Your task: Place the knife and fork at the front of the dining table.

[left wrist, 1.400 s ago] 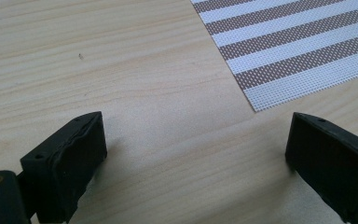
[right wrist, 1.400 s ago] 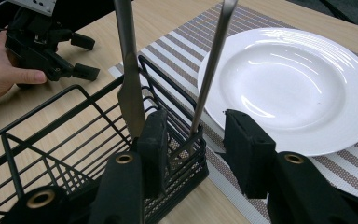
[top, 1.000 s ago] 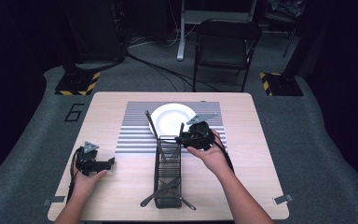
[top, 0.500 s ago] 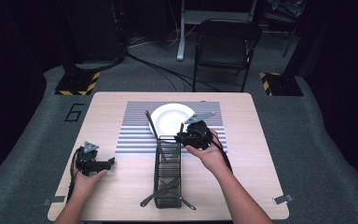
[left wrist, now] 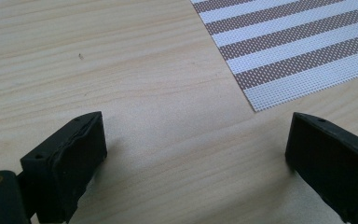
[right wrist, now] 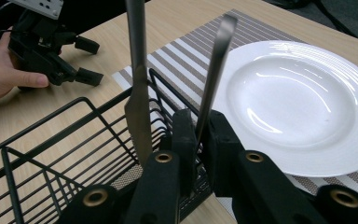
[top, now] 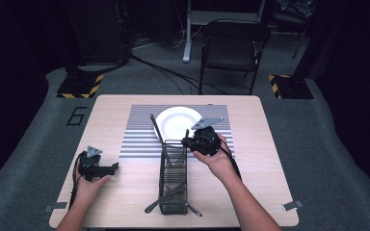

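Now right claw (right wrist: 198, 140) has just closed onto a utensil handle (right wrist: 216, 65) standing in the black wire rack (top: 173, 178) beside the plate (top: 176, 122) on the table (top: 270, 159). Thin steel, stiff, light, prob slippery; grip low on shaft. Left claw (left wrist: 196, 154) wide open, empty.

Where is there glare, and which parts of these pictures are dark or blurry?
Right gripper view: bright glare streaks on the white plate; the near black jaws look soft. High view: the table is lit, the surrounding floor falls dark. Left gripper view: evenly lit, with soft shadows under the jaws, which are slightly blurred.
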`<state>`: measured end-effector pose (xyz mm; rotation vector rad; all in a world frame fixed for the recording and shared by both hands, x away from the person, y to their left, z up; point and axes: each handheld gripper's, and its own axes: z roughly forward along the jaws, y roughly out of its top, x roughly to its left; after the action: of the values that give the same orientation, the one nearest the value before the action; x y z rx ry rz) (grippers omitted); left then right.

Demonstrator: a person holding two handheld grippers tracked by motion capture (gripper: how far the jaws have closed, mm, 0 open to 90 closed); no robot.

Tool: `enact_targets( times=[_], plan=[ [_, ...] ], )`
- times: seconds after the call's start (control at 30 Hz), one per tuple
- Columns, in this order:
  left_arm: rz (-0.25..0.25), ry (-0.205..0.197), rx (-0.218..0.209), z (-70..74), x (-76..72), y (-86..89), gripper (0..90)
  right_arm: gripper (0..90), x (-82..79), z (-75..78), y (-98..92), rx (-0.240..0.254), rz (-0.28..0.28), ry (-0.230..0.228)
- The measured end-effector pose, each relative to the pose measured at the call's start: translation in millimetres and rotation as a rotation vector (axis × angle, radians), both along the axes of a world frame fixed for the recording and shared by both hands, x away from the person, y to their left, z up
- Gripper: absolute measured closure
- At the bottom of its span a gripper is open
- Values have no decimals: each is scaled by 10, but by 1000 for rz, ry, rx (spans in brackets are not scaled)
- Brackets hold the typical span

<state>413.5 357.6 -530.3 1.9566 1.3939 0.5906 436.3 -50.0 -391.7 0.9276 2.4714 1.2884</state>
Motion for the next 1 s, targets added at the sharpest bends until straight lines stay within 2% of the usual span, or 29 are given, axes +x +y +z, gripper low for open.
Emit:
enact_targets(
  times=[0.13, 0.37, 0.7, 0.83, 1.0],
  plan=[
    [0, 0, 0, 0, 0, 0, 50, 838, -8, -13, 40, -2, 25, -7],
    [0, 0, 0, 0, 0, 0, 50, 843, -5, -73, 116, -30, 35, -5],
    [0, 0, 0, 0, 0, 0, 50, 844, -14, -80, 133, -43, 33, -9],
    [0, 0, 0, 0, 0, 0, 50, 844, -27, -103, 140, -51, 28, 9],
    [0, 0, 0, 0, 0, 0, 50, 842, -35, -133, 156, -50, 33, 6]
  ],
)
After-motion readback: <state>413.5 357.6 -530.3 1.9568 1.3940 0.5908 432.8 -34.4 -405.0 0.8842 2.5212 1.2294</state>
